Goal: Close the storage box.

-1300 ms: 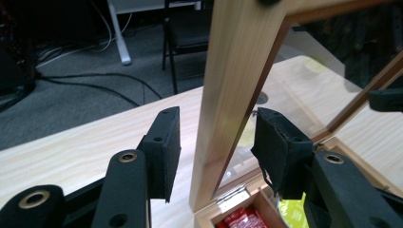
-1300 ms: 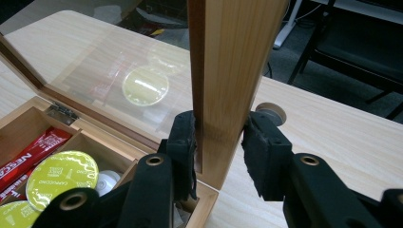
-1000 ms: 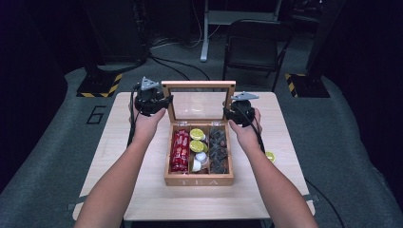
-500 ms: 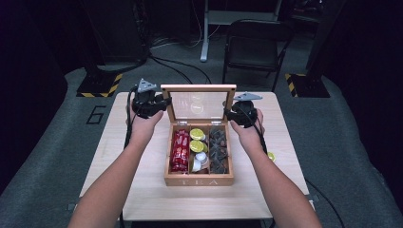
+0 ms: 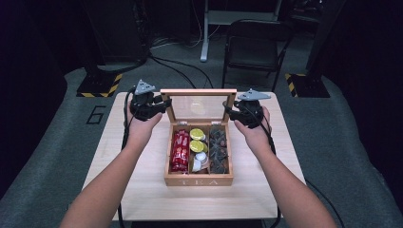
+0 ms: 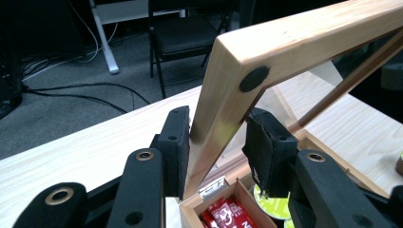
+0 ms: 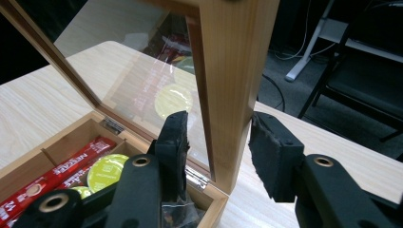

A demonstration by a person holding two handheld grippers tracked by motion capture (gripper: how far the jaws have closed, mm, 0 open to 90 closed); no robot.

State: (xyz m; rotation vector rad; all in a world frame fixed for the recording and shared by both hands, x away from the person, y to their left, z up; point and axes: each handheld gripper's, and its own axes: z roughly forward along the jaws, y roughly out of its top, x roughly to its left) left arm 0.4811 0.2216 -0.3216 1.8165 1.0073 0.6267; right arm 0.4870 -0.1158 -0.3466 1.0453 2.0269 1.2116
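A wooden tea box sits mid-table, its glass lid raised and leaning slightly toward me. Inside are red packets, yellow-green capsules, white capsules and dark packets. My left gripper clasps the lid's left frame rail. In the left gripper view the rail runs between the pads of the left gripper. My right gripper holds the opposite rail. The right gripper view shows that rail pinched between the pads of the right gripper.
The light wooden table has bare surface on both sides of the box and in front of it. A black chair stands behind the table's far edge. Cables run over the grey floor beyond.
The lid's top rail has come down a little toward me, and both hands with their grippers have shifted with it.
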